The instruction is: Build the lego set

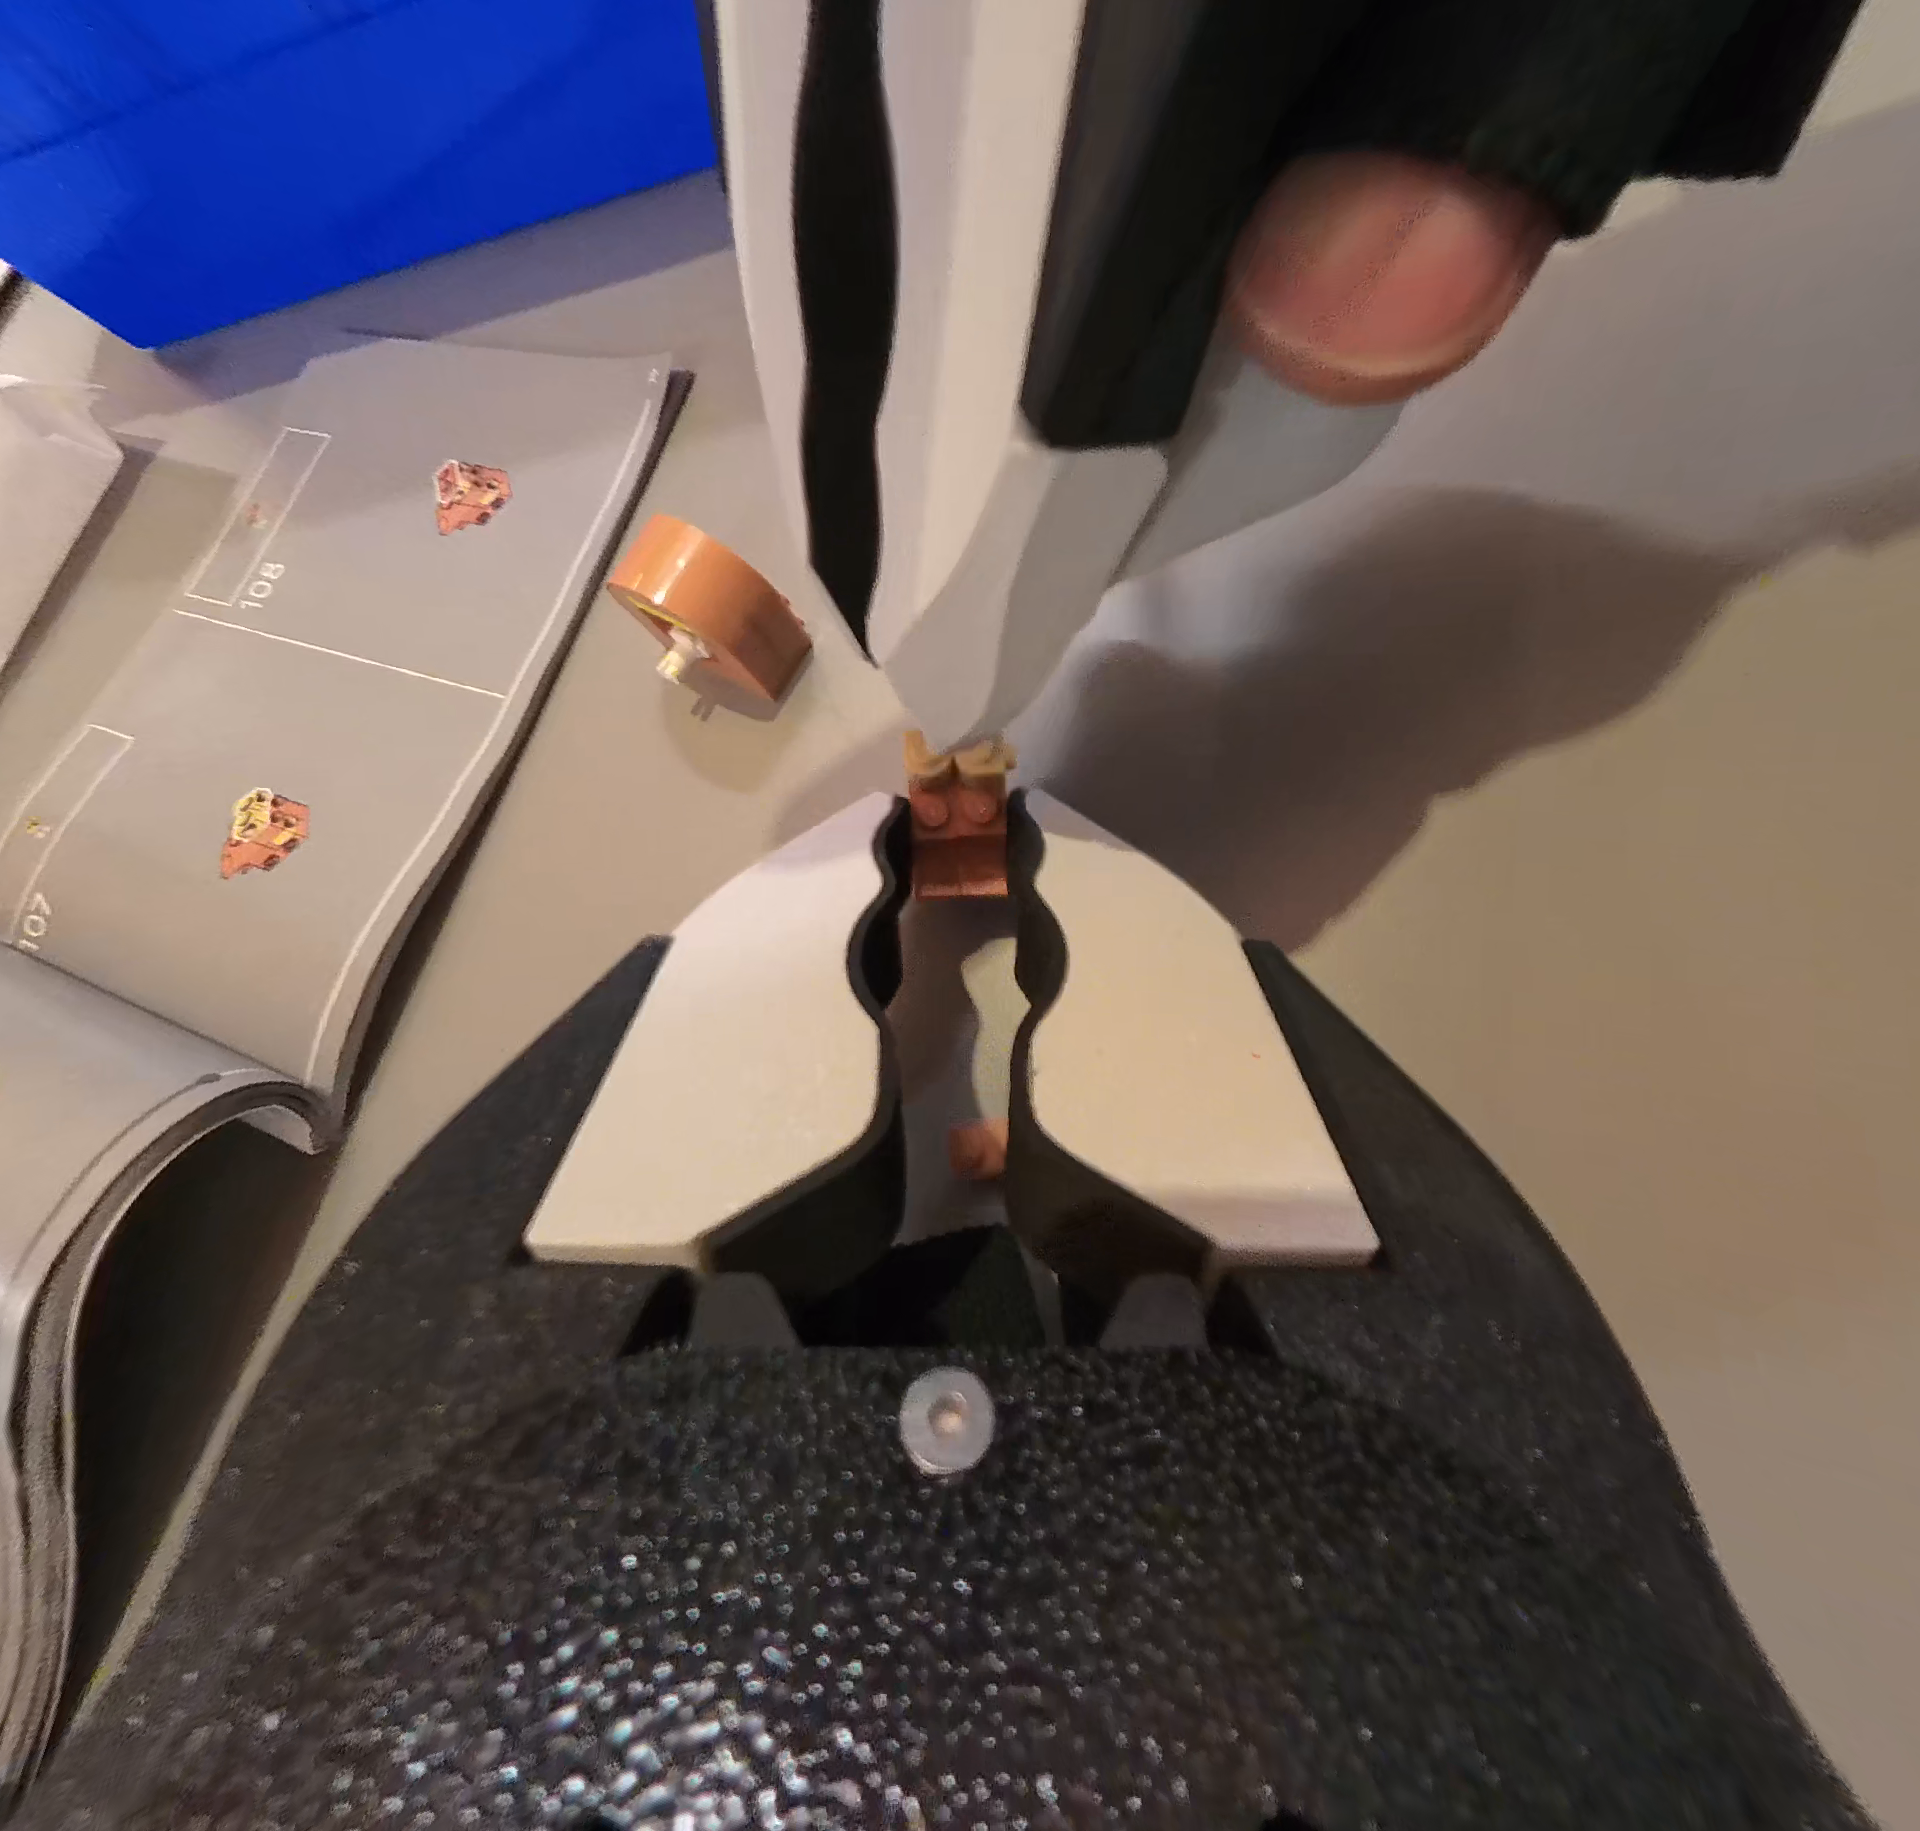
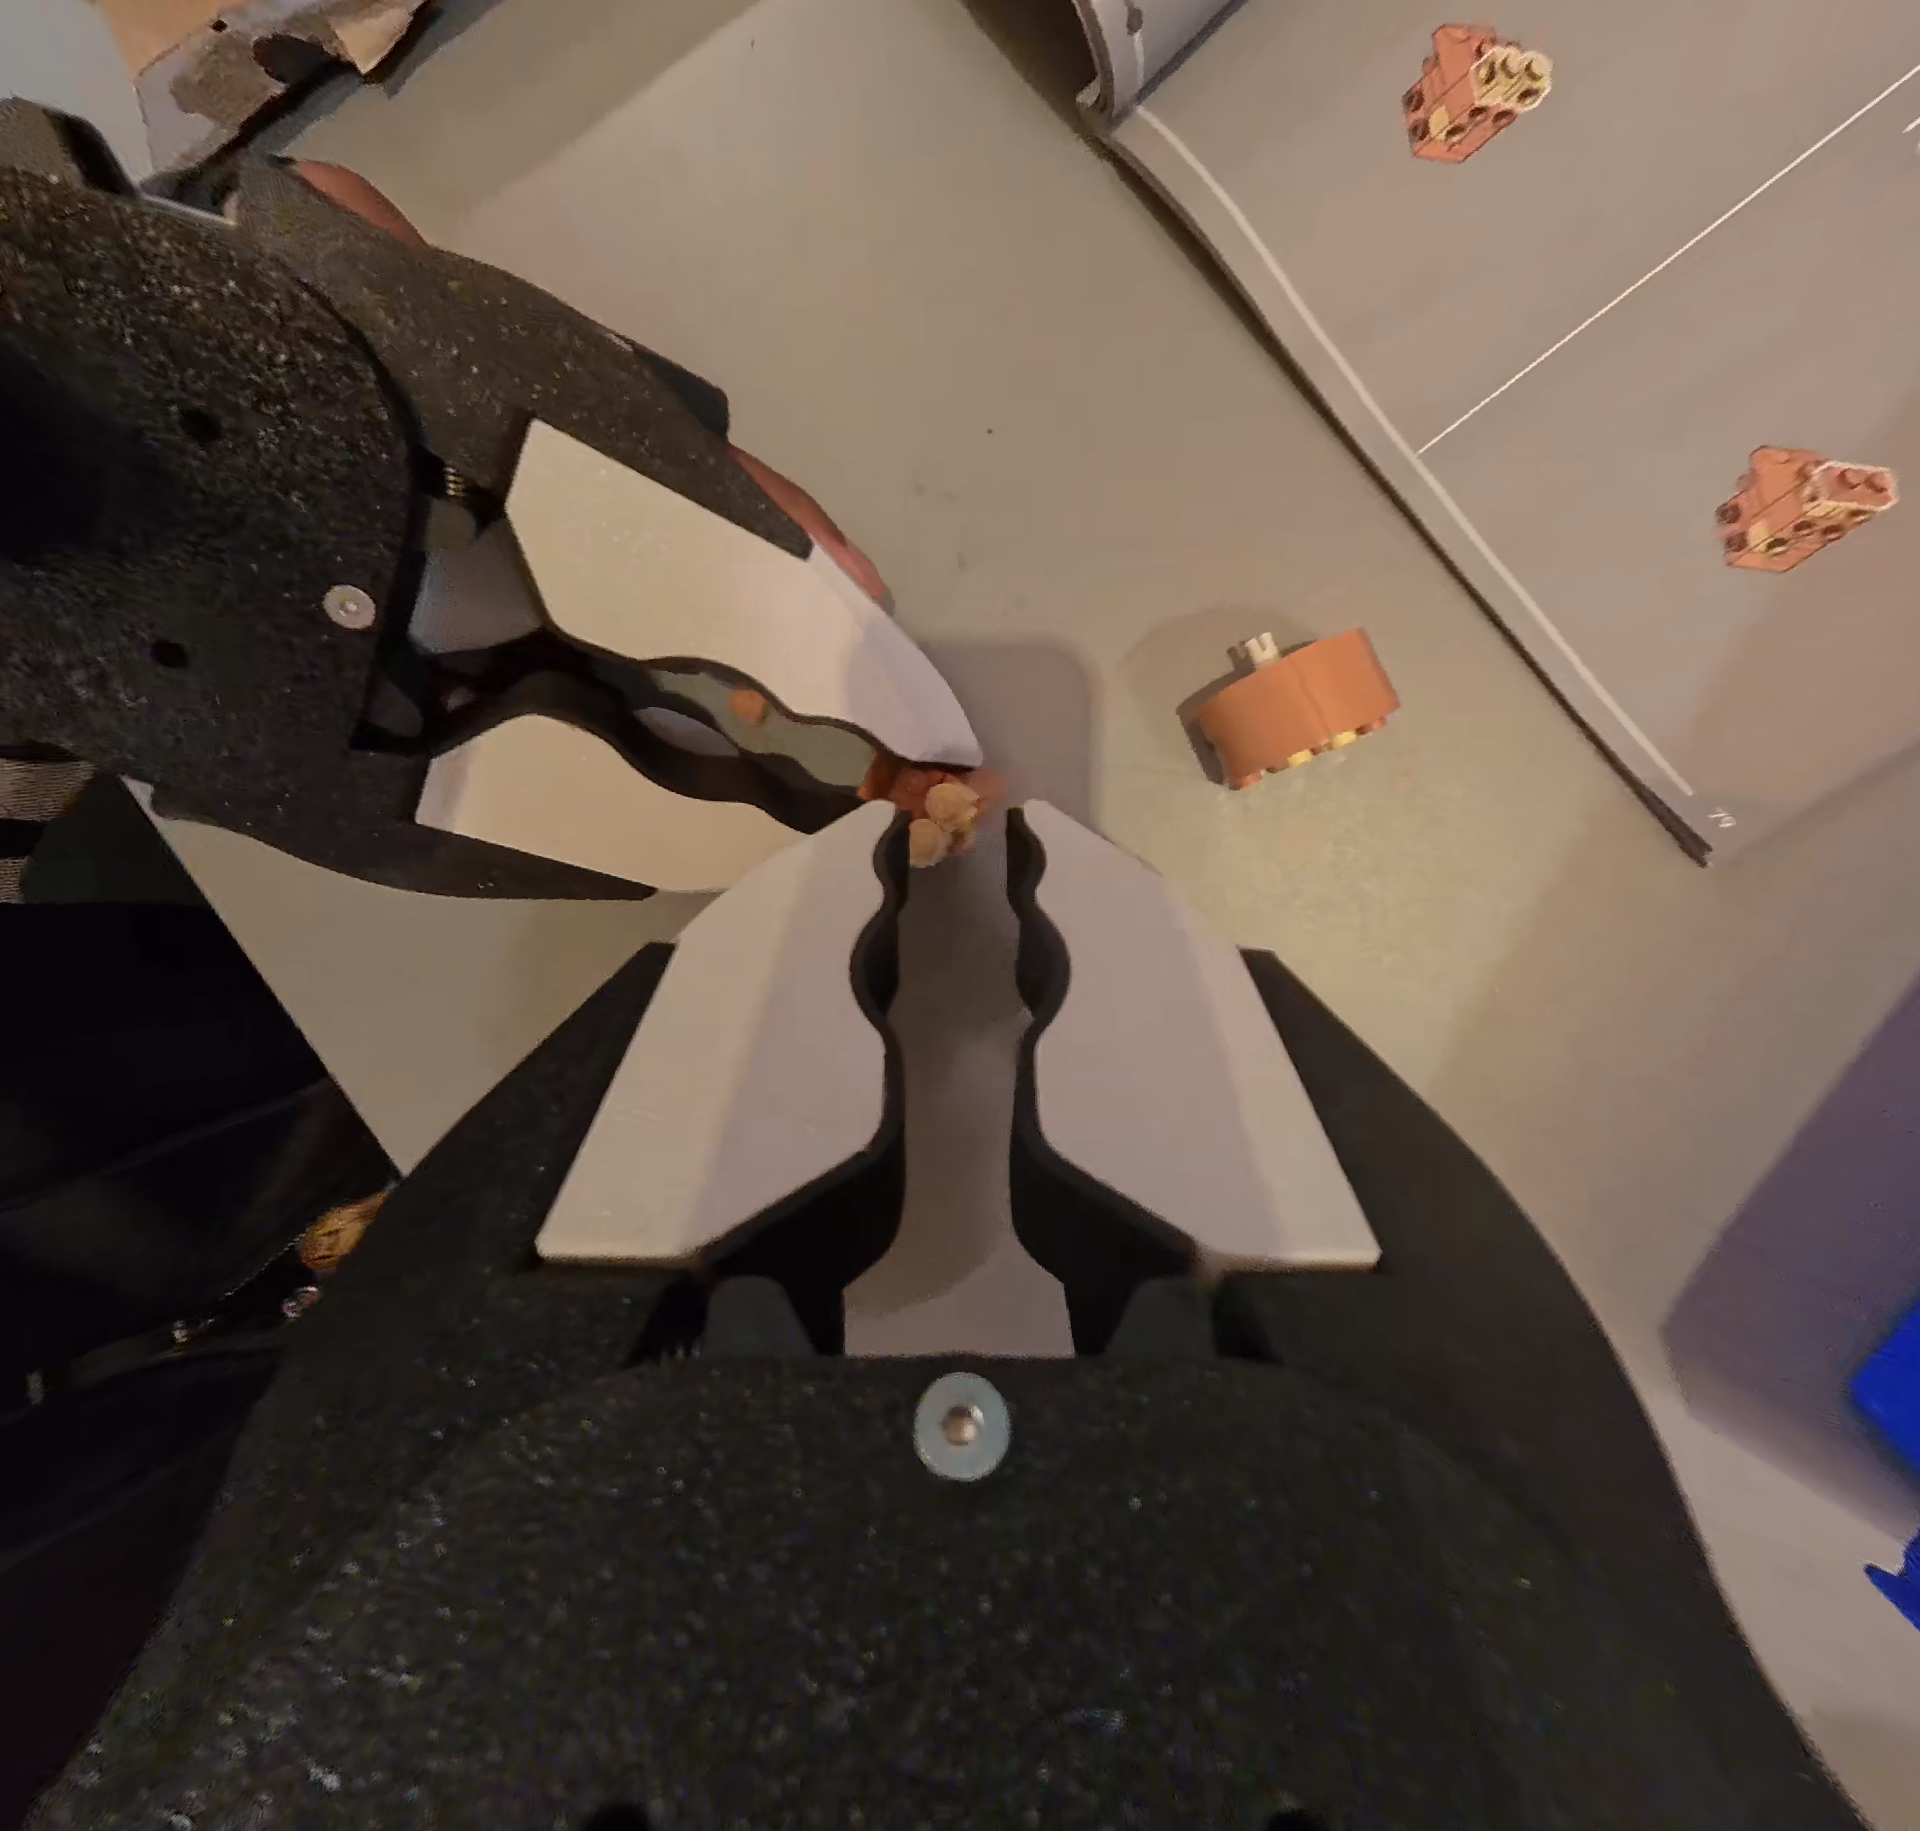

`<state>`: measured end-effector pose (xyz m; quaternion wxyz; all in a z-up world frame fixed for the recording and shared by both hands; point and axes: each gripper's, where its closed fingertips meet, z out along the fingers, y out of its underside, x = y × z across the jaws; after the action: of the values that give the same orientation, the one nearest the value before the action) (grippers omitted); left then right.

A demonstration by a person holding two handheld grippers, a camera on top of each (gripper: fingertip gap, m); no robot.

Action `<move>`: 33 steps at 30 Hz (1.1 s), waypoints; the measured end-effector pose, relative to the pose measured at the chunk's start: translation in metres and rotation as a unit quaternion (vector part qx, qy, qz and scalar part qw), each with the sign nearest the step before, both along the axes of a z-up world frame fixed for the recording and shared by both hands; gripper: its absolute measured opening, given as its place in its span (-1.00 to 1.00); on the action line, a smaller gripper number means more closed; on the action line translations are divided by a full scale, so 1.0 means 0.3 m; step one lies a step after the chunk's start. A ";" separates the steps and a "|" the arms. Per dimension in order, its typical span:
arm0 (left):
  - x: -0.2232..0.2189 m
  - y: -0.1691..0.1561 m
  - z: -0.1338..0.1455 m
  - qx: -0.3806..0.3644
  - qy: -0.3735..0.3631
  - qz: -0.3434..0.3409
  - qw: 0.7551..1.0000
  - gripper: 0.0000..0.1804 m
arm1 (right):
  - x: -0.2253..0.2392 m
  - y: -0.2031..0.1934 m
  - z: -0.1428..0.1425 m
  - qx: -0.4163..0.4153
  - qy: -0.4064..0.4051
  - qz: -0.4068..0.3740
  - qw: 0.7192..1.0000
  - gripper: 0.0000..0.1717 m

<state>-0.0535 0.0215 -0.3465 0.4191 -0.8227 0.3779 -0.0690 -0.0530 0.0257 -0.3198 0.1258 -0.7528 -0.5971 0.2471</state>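
Brown plastic fills the left gripper's (image 1: 958, 825) jaws: a small brown brick assembly (image 1: 958, 846) with tan pieces (image 1: 956, 761) on its far end is clamped at the fingertips, at the centre of the left wrist view. The right gripper (image 2: 951, 831) meets it from the opposite side; its jaws stand apart, the tan end lying against the left-hand finger with open space before the other, so it is not gripping. In the left wrist view it comes down from the top of the frame, a thumb (image 1: 1371, 275) on its side. On the grey counter (image 2: 831, 379) lies a round brown brick disc (image 2: 1294, 706), right of centre in the right wrist view, near an open instruction booklet (image 1: 312, 690) at left in the left wrist view. A blue bin (image 1: 312, 98) fills that view's upper left.
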 end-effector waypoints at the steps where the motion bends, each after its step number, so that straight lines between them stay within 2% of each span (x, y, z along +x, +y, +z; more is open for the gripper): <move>1: 0.001 -0.002 0.000 -0.003 -0.004 -0.001 1.000 -0.82 | 0.002 0.002 0.004 0.007 0.006 0.002 1.000 -0.80; 5: -0.010 -0.020 -0.009 -0.034 -0.023 0.001 0.999 -0.78 | 0.006 -0.003 0.027 0.019 0.041 0.000 0.999 -0.79; 7: -0.024 -0.032 0.007 -0.030 -0.036 -0.002 0.999 -0.68 | 0.011 -0.008 0.043 0.019 0.068 -0.005 0.997 -0.79; 11: -0.075 -0.077 0.076 -0.032 -0.102 0.005 0.994 -0.56 | 0.048 -0.025 0.066 0.004 0.127 -0.029 0.992 -0.78; 14: -0.109 -0.139 0.096 -0.043 -0.145 0.009 0.989 -0.59 | 0.096 -0.057 0.059 -0.014 0.158 -0.038 0.987 -0.78; 15: -0.119 -0.153 0.076 -0.053 -0.135 0.010 0.989 -0.63 | 0.110 -0.070 0.054 -0.021 0.166 -0.039 0.985 -0.79; 18: -0.172 -0.165 -0.006 -0.089 -0.031 0.031 0.995 -0.67 | 0.135 -0.088 0.032 -0.040 0.181 -0.045 0.982 -0.79; 20: -0.165 -0.188 -0.031 -0.115 0.012 0.011 0.993 -0.70 | 0.140 -0.094 0.021 -0.050 0.189 -0.044 0.980 -0.79; 23: -0.124 -0.205 -0.034 -0.137 0.010 -0.008 0.991 -0.86 | 0.145 -0.095 0.011 -0.057 0.198 -0.045 0.978 -0.79; 27: -0.029 -0.238 -0.027 -0.156 -0.034 -0.046 0.986 -0.87 | 0.151 -0.108 0.002 -0.066 0.201 -0.033 0.977 -0.79; 31: -0.038 -0.241 -0.004 -0.141 -0.044 -0.018 0.989 -0.83 | 0.148 -0.127 -0.013 -0.069 0.198 -0.012 0.978 -0.79; 33: -0.049 -0.254 -0.025 -0.156 -0.031 -0.005 0.987 -0.84 | 0.143 -0.144 -0.026 -0.071 0.192 0.002 0.979 -0.79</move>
<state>-0.0681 -0.0548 -0.3541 0.2972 -0.8734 0.3535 -0.1548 -0.0101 -0.0176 -0.3277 0.1840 -0.6970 -0.5440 0.4294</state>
